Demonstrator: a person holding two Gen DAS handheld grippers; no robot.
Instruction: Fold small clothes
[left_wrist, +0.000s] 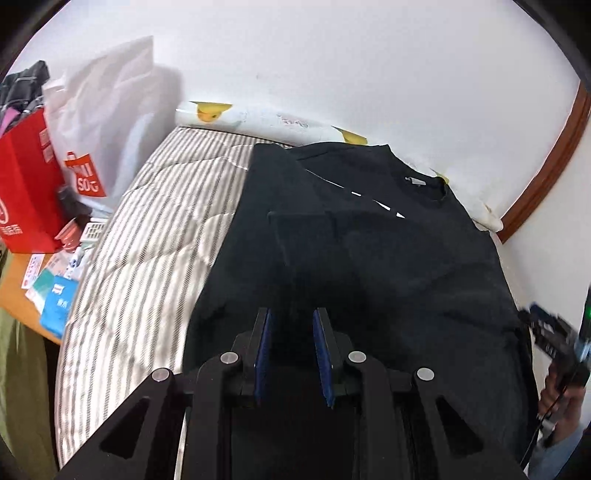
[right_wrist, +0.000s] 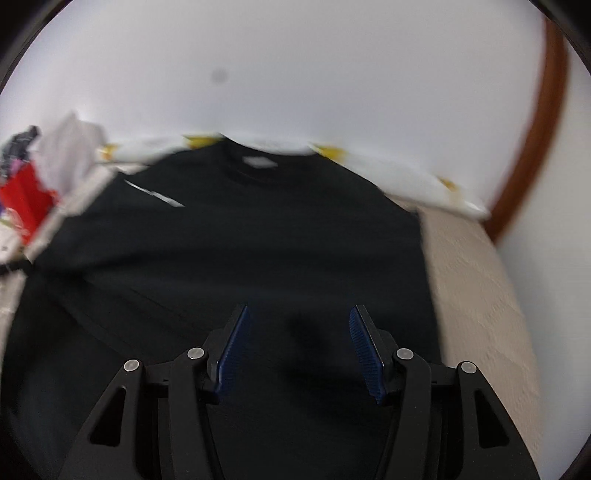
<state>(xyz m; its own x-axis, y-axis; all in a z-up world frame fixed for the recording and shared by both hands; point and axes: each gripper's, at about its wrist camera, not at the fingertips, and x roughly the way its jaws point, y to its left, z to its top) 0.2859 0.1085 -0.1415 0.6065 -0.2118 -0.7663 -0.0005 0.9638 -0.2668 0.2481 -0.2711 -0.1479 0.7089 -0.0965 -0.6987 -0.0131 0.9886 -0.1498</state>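
Striped bedding; red bag beside a white bag; white wall behind.

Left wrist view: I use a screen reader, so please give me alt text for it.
A black T-shirt lies on a striped bed, one side folded over. The left gripper hangs above its lower part, jaws slightly apart with nothing between them. Shopping bags stand at left.

Black T-shirt on grey-and-white striped quilt; red bag; blue gripper pads.
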